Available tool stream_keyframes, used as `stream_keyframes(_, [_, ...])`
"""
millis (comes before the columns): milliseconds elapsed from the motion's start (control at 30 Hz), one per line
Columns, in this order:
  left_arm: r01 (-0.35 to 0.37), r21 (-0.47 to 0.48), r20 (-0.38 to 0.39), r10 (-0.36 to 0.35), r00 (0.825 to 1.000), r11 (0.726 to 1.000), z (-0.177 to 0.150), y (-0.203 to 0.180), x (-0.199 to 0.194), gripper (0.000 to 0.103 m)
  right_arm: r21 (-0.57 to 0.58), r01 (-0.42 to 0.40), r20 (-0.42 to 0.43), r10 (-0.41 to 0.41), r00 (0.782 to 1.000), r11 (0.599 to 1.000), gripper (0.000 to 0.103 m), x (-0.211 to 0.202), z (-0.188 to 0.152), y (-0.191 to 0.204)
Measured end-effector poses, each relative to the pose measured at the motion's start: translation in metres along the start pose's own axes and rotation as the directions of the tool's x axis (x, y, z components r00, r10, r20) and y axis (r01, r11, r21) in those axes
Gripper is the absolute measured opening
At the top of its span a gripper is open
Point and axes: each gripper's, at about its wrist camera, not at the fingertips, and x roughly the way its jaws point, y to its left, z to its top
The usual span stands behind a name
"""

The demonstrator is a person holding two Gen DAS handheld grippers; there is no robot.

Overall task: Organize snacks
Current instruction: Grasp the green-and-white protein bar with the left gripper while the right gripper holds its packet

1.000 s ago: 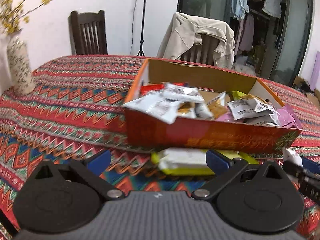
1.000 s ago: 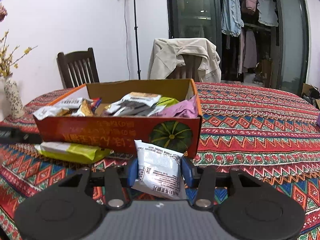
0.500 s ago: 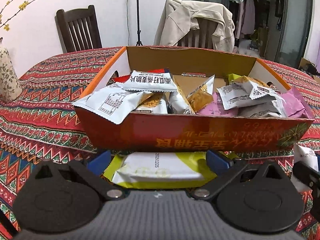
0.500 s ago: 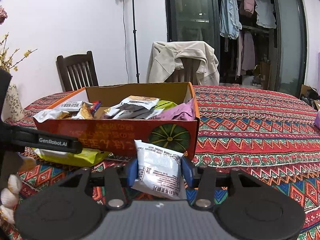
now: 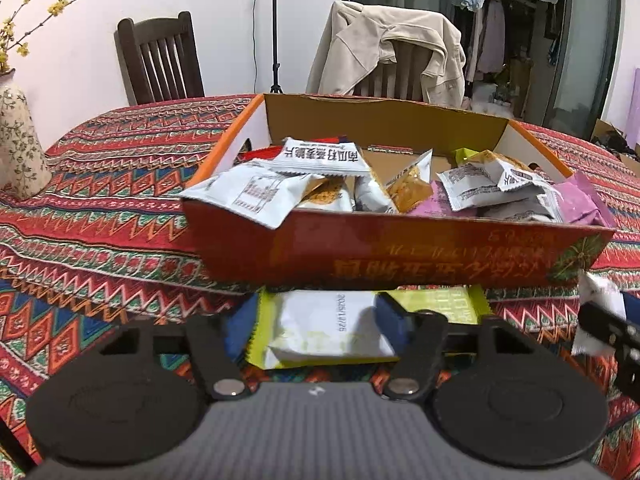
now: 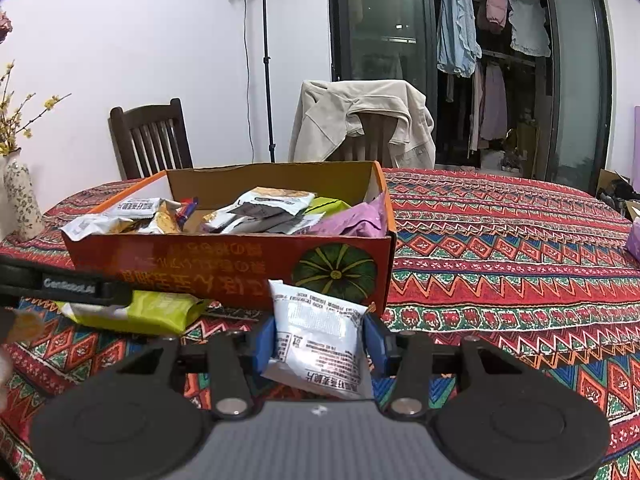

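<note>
An orange cardboard box [image 5: 400, 248] full of snack packets stands on the patterned tablecloth. In front of it lies a yellow-green snack packet [image 5: 320, 332], between the blue pads of my left gripper [image 5: 316, 328]. The jaws are closing on it, the left pad at its edge and the right pad over its middle. My right gripper [image 6: 318, 344] is shut on a white snack packet [image 6: 316, 328], held just before the box [image 6: 200, 256] at its near right corner. The yellow-green packet [image 6: 152, 312] and the left gripper's body [image 6: 60, 286] show at the left of the right wrist view.
A flowered vase [image 5: 16, 148] stands at the table's left side. Behind the table are a dark wooden chair [image 5: 160, 60], a chair draped with a beige jacket [image 5: 384, 48] and a light stand [image 6: 266, 60]. Patterned cloth stretches right of the box [image 6: 500, 248].
My left gripper came closer to the box and down over the yellow-green packet, and its jaws narrowed around it. The right gripper stayed still with the white packet.
</note>
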Motion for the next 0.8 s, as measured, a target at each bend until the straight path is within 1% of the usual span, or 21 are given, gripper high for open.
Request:
stream_keyframes(133, [-0.001,0.038,0.002,0.001,1.0,0.999,-0.008,0.0,-0.013,0.054,0.0,0.001,0.006,-0.001,1.0,1.0,0.047,-0.001,0.0,0.0])
stream_keyframes(233, [0.009,0.068,0.007,-0.009,1.0,0.998,-0.013,-0.001,-0.023,0.055,-0.004,0.001,0.008,-0.001,1.0,1.0,0.047,-0.002,0.0,0.001])
stream_keyframes(267, [0.01,0.067,0.019,-0.012,1.0,0.998,-0.012,0.0,-0.025,0.057,-0.006,0.001,0.008,-0.001,1.0,1.0,0.047,-0.003,0.0,0.001])
stream_keyframes(333, [0.005,0.064,0.052,-0.008,0.999,0.998,-0.007,0.001,-0.029,0.071,-0.007,0.003,0.009,-0.003,1.0,1.0,0.047,-0.003,0.0,0.001])
stream_keyframes(367, [0.005,0.065,0.065,-0.009,0.998,0.998,-0.005,0.001,-0.03,0.085,-0.006,0.004,0.01,-0.004,1.0,1.0,0.047,-0.003,0.0,0.001])
stream_keyframes(400, [0.01,0.072,0.075,-0.015,0.997,0.997,-0.003,0.001,-0.031,0.096,-0.005,0.006,0.01,-0.006,1.0,1.0,0.047,-0.003,0.0,0.001])
stream_keyframes(433, [0.019,0.085,0.079,-0.026,0.997,0.996,-0.002,0.001,-0.032,0.1,-0.002,0.008,0.01,-0.008,1.0,1.0,0.047,-0.004,0.0,0.001])
stream_keyframes(567, [0.043,0.162,0.075,-0.056,0.996,0.986,0.0,-0.002,-0.027,0.103,-0.003,0.009,0.011,-0.009,1.0,1.0,0.048,-0.004,-0.001,0.0])
stream_keyframes(633, [0.063,0.206,0.043,-0.074,0.996,0.976,0.001,-0.004,-0.015,0.103,-0.005,0.009,0.01,-0.009,1.0,1.0,0.048,-0.004,-0.001,0.001])
stream_keyframes(700, [0.054,0.214,0.026,-0.062,0.998,0.975,0.002,-0.005,-0.002,0.103,-0.004,0.011,0.009,-0.011,1.0,1.0,0.048,-0.004,-0.001,0.001])
stream_keyframes(800, [0.089,0.195,0.02,-0.095,0.995,0.977,0.003,-0.003,0.01,0.103,-0.001,0.013,0.008,-0.013,1.0,1.0,0.048,-0.003,-0.001,0.0])
